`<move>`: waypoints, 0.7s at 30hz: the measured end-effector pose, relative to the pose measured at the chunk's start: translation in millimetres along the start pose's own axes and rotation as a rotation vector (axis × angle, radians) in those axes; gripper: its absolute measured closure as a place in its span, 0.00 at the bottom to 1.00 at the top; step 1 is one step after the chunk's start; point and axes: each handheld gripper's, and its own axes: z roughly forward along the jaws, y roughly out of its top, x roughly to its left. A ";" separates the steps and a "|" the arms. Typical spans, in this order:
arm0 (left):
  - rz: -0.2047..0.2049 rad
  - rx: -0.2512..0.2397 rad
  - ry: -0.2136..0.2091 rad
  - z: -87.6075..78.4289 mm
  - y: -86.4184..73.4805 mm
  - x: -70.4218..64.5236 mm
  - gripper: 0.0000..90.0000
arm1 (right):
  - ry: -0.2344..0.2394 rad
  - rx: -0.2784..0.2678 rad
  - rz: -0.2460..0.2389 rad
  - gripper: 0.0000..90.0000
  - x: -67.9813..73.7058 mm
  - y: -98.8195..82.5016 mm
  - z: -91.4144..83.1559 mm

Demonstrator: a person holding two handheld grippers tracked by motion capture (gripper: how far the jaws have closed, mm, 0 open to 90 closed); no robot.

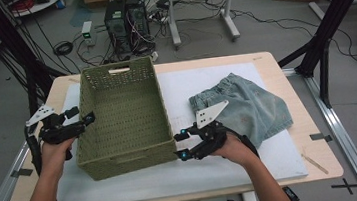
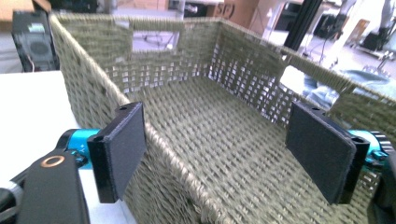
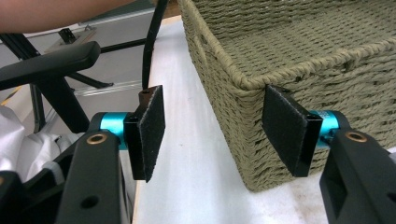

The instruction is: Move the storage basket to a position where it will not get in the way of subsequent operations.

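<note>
**Both tools at the basket, nothing gripped yet**

On the worktop [image 1: 294, 166], over a white sheet, a green woven basket [image 1: 120, 119] stands empty, with a pair of denim shorts [image 1: 247, 106] lying just to its right. The left tool [image 1: 80, 122] straddles the basket's left wall, one pad outside and one inside, jaws wide and not pressing on the weave. The right tool [image 1: 183, 142] sits at the near right corner, jaws also apart, one pad close against the corner but clamping nothing.

The step in hand looks like taking hold of the basket from both sides. Next, each tool would need to close on a wall or rim before any lift or shift.

Beyond the worktop are a grey floor, loose cables, computer towers [image 1: 125, 20] and black frame posts.
</note>
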 end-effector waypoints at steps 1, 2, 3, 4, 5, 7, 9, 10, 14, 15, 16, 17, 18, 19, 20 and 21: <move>0.007 0.003 0.012 -1.9 0.2 0.3 0.23 | -0.027 -0.008 -0.003 0.37 0.0 0.1 -0.6; -0.002 0.002 0.017 -3.4 0.1 0.7 0.23 | -0.042 -0.015 0.008 0.36 0.3 0.5 -2.0; -0.007 0.003 0.016 -5.6 0.0 1.2 0.23 | -0.063 -0.025 0.011 0.35 -0.1 0.9 -3.8; -0.007 0.000 0.015 -7.6 -0.2 1.2 0.22 | -0.100 -0.035 0.012 0.34 -0.8 1.3 -5.6; -0.008 -0.008 0.007 -10.9 -0.8 0.4 0.22 | -0.142 -0.040 0.012 0.30 -1.8 1.6 -6.6; 0.003 -0.016 -0.006 -15.8 -2.9 -2.8 0.22 | -0.292 -0.046 0.035 0.27 -6.3 3.0 -7.1; 0.022 -0.017 -0.019 -19.6 -5.8 -5.6 0.23 | -0.436 -0.049 0.065 0.27 -10.8 4.9 -5.1; 0.029 -0.011 -0.020 -22.0 -7.9 -6.6 0.23 | -0.472 -0.051 0.081 0.27 -12.2 5.8 -4.1; 0.015 -0.007 -0.032 -26.1 -12.7 -6.0 0.23 | -0.567 -0.062 0.106 0.26 -23.1 9.1 4.3; 0.013 -0.002 -0.039 -25.9 -13.5 -6.0 0.23 | -0.563 -0.056 0.106 0.27 -24.7 9.5 7.1; 0.012 0.004 -0.049 -25.4 -14.2 -6.5 0.23 | -0.544 -0.048 0.104 0.27 -25.7 9.5 10.0; 0.013 0.011 -0.058 -24.8 -14.6 -6.9 0.23 | -0.524 -0.035 0.099 0.31 -25.8 9.4 12.6; 0.014 0.017 -0.069 -24.0 -14.9 -7.2 0.23 | -0.516 -0.037 0.096 0.35 -25.6 9.2 13.1; 0.014 0.021 -0.076 -22.8 -15.2 -7.7 0.23 | -0.505 -0.037 0.091 0.36 -25.9 9.0 12.3; 0.012 0.027 -0.082 -21.6 -15.4 -8.0 0.24 | -0.481 -0.039 0.093 0.39 -26.3 8.8 11.3; 0.015 0.031 -0.082 -20.7 -15.5 -8.1 0.24 | -0.468 -0.041 0.096 0.40 -26.6 8.8 10.9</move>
